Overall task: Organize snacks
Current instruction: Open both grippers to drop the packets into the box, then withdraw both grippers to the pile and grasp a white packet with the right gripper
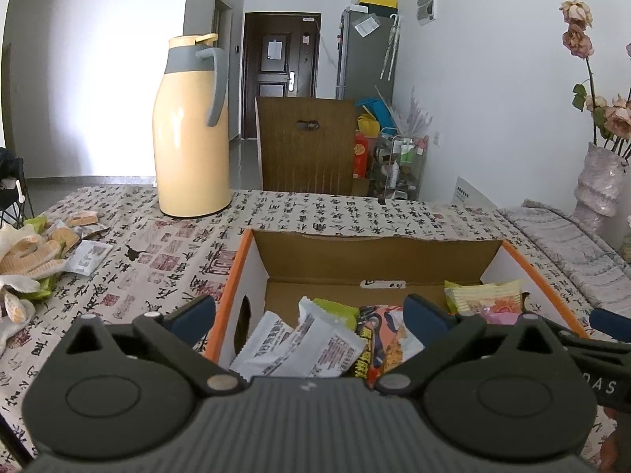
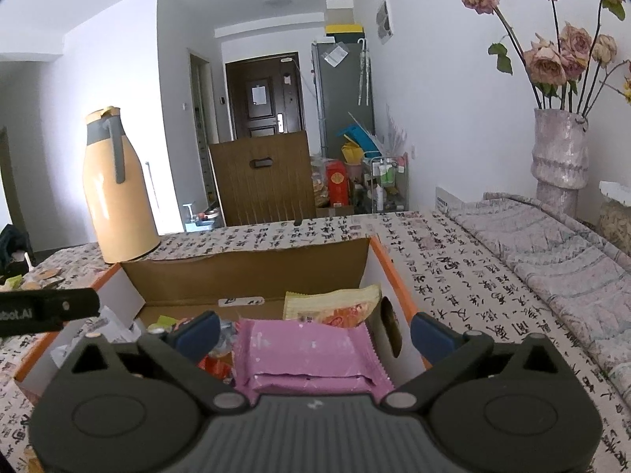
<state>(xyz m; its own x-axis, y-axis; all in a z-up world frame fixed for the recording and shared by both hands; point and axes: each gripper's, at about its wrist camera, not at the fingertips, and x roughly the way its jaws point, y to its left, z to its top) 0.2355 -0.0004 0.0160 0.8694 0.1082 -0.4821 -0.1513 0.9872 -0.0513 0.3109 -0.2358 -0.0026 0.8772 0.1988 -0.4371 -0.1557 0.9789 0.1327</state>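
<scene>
Yellow thermos (image 1: 192, 126) beyond box (image 1: 232, 276); loose snacks (image 1: 35, 252) left of it

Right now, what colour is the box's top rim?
Orange rim, clearest in the left wrist view.

Right hand-held gripper (image 2: 313, 329) sits low in the frame, jaws spread wide, nothing clamped. Between them lies a pink packet (image 2: 311, 354) inside the orange-edged cardboard box (image 2: 252, 272), a yellow snack packet (image 2: 335, 305) just behind. Upper left, a yellow thermos jug (image 2: 118, 197) stands on the patterned tabletop (image 2: 453, 276).
</scene>
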